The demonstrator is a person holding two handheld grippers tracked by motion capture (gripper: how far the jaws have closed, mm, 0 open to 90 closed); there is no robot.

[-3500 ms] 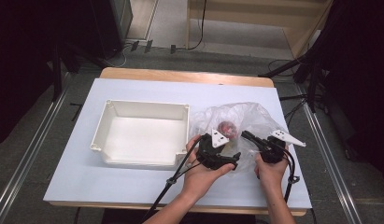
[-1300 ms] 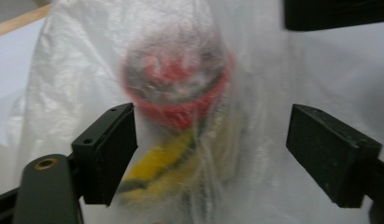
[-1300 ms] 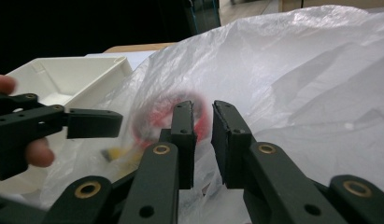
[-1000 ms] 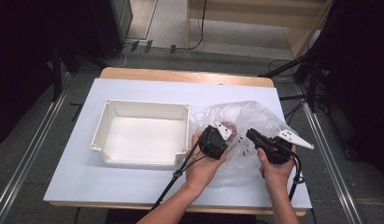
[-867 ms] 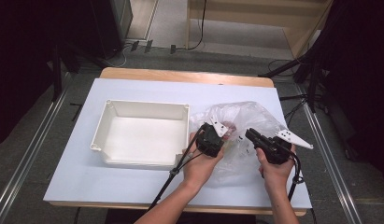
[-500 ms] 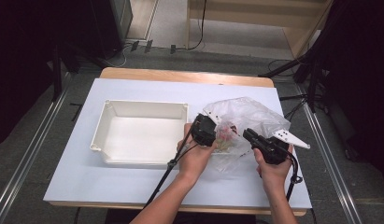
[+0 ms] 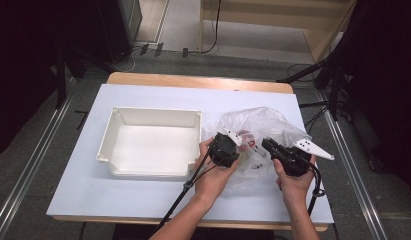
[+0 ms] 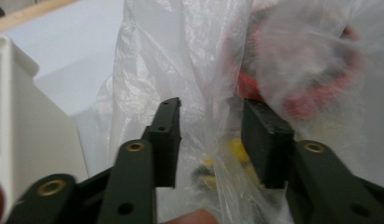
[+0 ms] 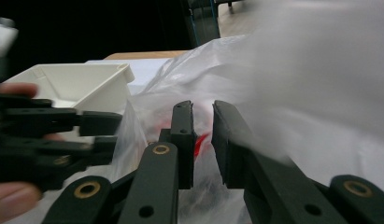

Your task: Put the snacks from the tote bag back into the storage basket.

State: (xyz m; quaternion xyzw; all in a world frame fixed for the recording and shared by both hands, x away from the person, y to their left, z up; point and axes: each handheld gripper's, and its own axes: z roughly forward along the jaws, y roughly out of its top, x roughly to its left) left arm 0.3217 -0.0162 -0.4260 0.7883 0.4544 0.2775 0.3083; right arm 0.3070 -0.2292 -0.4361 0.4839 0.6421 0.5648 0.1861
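Observation:
A clear plastic bag point(image 7: 263, 122) lies right of the tray, with red things point(image 7: 248, 137) inside it. My left gripper point(image 7: 239, 145) is at the bag's left side. Its jaws have just been opening, and in the left gripper view they point(image 8: 210, 112) stand apart with a loose fold of the bag point(image 8: 180, 56) between them, not pinched. Behind the film are blurred red point(image 8: 302, 93) and yellow point(image 8: 238, 149) things. My right gripper point(image 7: 267, 143) reaches into the bag's near right side. Its jaws point(image 9: 202, 109) are nearly together on the bag's film point(image 9: 297, 70).
An empty white tray point(image 7: 148, 116) stands to the left of the bag on the pale blue table top point(image 7: 93, 185); its wall point(image 8: 21, 116) is close to my left gripper. Beyond the table are a wooden edge point(image 7: 193, 80), dark stands and cables.
My left gripper, shut on the bag's edge, lifted it toward the tray. It has come back toward the person and its jaws have opened. The right gripper has stayed in place.

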